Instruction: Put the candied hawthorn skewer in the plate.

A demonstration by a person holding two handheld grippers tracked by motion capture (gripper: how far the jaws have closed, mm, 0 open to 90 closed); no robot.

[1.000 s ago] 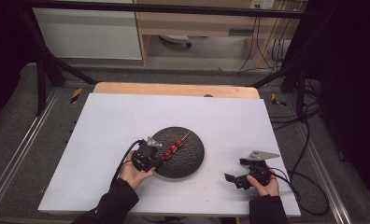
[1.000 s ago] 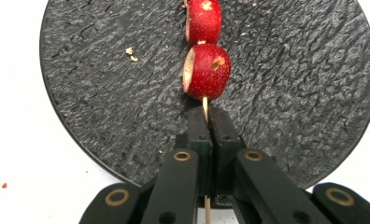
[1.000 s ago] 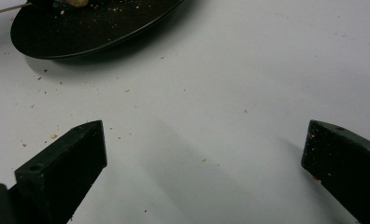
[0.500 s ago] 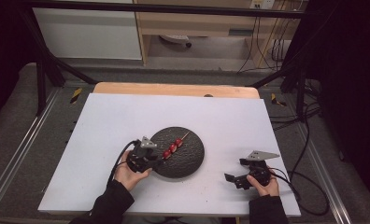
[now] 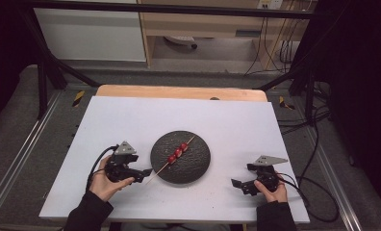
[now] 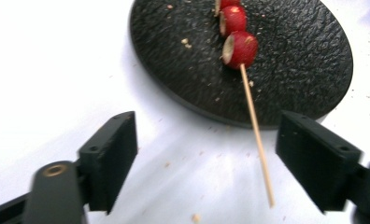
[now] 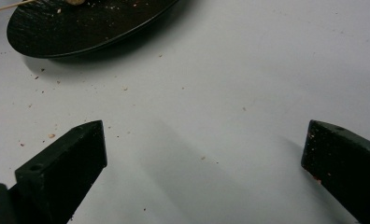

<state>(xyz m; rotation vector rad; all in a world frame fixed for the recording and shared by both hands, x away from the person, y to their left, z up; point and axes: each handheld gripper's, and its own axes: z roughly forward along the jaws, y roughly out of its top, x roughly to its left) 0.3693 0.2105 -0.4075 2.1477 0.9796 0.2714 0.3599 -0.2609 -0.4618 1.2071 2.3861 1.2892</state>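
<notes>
The skewer (image 5: 175, 155) is lying across the black plate (image 5: 198, 168) in the middle of the white surface (image 5: 131, 120), its three red fruit pieces (image 5: 178, 152) sitting on the plate and its bare stick end reaching out over the plate's near-left rim. In the left gripper view that stick end (image 6: 258, 135) is pointing down between the two black fingers (image 6: 110, 156), which are standing wide apart with nothing between them; the tip is touching neither one.

Judging from this, the skewer is resting on the plate with the hold let go, so the placing step looks finished. If the skewer needs lifting again, the left gripper (image 5: 139, 173) would need to ease forward until the stick sits squarely between the fingers, then close gently, since the stick is thin and could roll or slip aside.

The left hand (image 5: 107, 180) is resting on the surface just left of the plate, gripper pointing right toward the stick end, forearm coming in from the near edge. The right gripper (image 5: 241, 184) is sitting well to the right of the plate, near the near-right part of the surface, held low by the right hand (image 5: 270, 187). Its fingers (image 7: 64, 163) are also spread wide over bare, crumb-dotted surface, gripping nothing, with the plate's edge far off ahead of them.
</notes>
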